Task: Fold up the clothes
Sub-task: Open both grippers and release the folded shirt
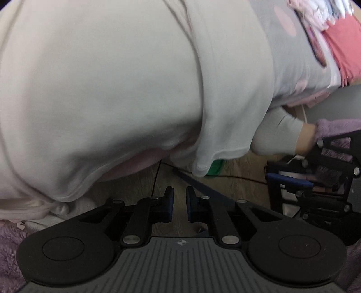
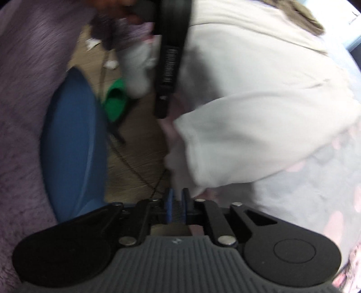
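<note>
Cream knit garment [image 1: 101, 94] filled most of the left wrist view, draped over the edge of a grey spotted cover [image 1: 291, 58] with pink dots; its hem hung down toward the wood-look floor [image 1: 237, 164]. Left gripper [image 1: 179, 193] sat below that hem, blue-padded fingers [image 1: 168, 202] close together with a narrow gap, nothing between them, only floor showing through; it did not touch the cloth. A thin black cable [image 1: 155, 178] ran across the floor just ahead of the tips. Red folded cloth [image 1: 345, 45] and a pale pink pile [image 1: 315, 13] lay at top right on the cover. Right gripper [image 1: 291, 182] showed at the right edge of that view, with a grey sleeve [image 1: 277, 133] and a purple fuzzy cuff [image 1: 336, 126] behind it; whether its jaws were spread was unclear from there.

Right wrist view was blurred. Right gripper [image 2: 177, 198] had its blue pads nearly together, and a fold of the cream garment [image 2: 248, 117] met the tips; cloth appeared pinched between them, though blur left it uncertain. Blue chair seat [image 2: 74, 139] sat left of it, purple fleece [image 2: 24, 112] further left. A green item [image 2: 116, 99] lay on the floor [image 2: 135, 162]. Left gripper's black body [image 2: 171, 56] crossed the top centre, jaws not readable there.
</note>
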Tool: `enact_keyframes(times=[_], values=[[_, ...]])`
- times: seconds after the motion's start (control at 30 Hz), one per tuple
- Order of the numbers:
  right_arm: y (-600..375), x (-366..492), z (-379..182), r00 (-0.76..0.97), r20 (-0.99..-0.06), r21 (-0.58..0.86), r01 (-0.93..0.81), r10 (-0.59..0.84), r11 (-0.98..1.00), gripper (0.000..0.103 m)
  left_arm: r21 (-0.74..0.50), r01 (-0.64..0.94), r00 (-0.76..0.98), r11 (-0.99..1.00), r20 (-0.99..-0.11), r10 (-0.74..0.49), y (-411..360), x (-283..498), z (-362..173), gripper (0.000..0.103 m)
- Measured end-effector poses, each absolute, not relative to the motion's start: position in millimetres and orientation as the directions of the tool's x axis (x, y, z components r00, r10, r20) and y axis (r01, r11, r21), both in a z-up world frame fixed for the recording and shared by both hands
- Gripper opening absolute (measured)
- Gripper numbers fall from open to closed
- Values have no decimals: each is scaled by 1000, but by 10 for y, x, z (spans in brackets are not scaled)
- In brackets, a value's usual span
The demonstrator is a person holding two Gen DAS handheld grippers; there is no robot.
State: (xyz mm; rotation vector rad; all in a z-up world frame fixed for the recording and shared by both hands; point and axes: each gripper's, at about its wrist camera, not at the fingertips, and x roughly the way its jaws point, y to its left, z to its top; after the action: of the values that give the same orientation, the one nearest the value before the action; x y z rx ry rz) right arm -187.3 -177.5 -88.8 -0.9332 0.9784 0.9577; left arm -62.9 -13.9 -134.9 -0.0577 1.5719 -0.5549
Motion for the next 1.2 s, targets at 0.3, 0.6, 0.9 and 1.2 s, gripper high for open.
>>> enact_keyframes(times=[0.3, 0.6, 0.9, 1.2], values=[[-1527, -1740, -453, 358, -874, -214, -891, 330, 400, 19, -333, 321, 84, 887, -923, -376, -77, -822, -870, 13], [-1415, -1289, -216, 510, -790, -198, -738, 341, 645, 28, -277, 144, 351, 950, -883, -311, 470, -948, -387, 17], [-1143, -1165, -202, 478, -803, -142, -734, 356, 665, 38, -206, -103, 502, 973, -855, -128, 1190, -1068, -217, 29], [-782, -1162, -263, 418, -815, -142, -816, 402, 561, 40, -211, -176, 483, 962, -870, -102, 1625, -1221, -471, 41]])
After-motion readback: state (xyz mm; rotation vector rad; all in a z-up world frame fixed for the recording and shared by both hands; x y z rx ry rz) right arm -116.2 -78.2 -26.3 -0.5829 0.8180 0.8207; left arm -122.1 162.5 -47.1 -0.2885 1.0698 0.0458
